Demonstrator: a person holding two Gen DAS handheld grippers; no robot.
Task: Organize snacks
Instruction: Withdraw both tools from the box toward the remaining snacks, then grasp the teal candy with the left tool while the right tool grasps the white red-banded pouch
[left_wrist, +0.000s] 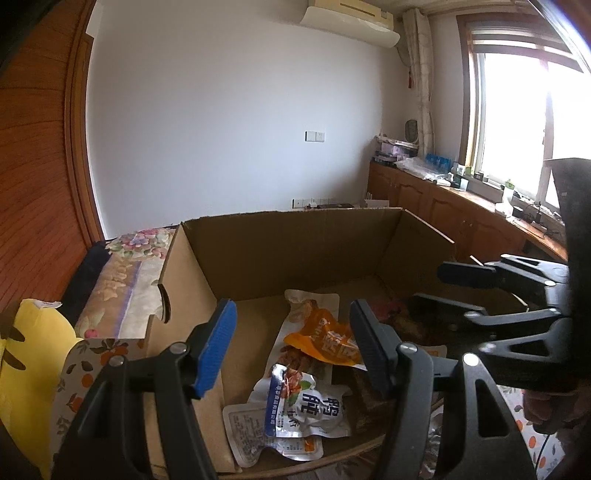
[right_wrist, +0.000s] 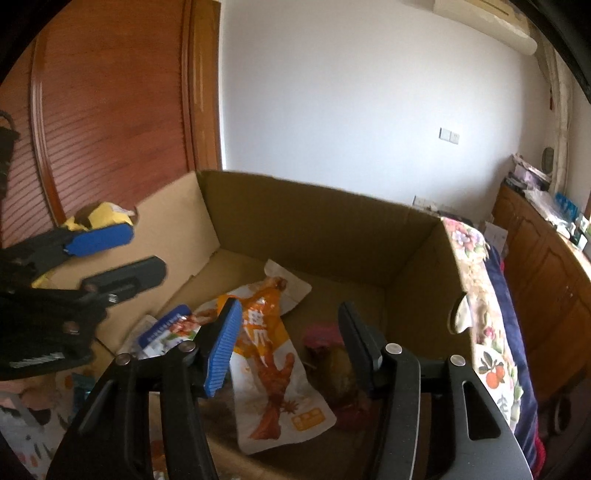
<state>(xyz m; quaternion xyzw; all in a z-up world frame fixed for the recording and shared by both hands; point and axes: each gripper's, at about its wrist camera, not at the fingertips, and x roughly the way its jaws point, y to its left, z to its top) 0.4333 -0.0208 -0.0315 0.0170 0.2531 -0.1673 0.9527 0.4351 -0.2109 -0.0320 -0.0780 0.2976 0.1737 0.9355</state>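
An open cardboard box (left_wrist: 295, 251) holds several snack packets. An orange packet (left_wrist: 325, 339) lies on a white packet with orange print (right_wrist: 273, 373). A white-and-blue packet (left_wrist: 306, 410) lies nearer the front. A dark red-brown packet (right_wrist: 340, 365) lies at the right. My left gripper (left_wrist: 291, 343) is open and empty above the box's near edge. My right gripper (right_wrist: 288, 343) is open and empty over the packets. The right gripper also shows in the left wrist view (left_wrist: 454, 284), and the left gripper in the right wrist view (right_wrist: 122, 254).
The box sits on a fruit-patterned cloth (left_wrist: 74, 373). A floral folded quilt (left_wrist: 129, 277) lies beside the box. A yellow soft toy (left_wrist: 29, 343) sits by the box's left side. Wooden cabinets (left_wrist: 443, 206) run under the window. A wooden louvred door (right_wrist: 110, 110) stands behind.
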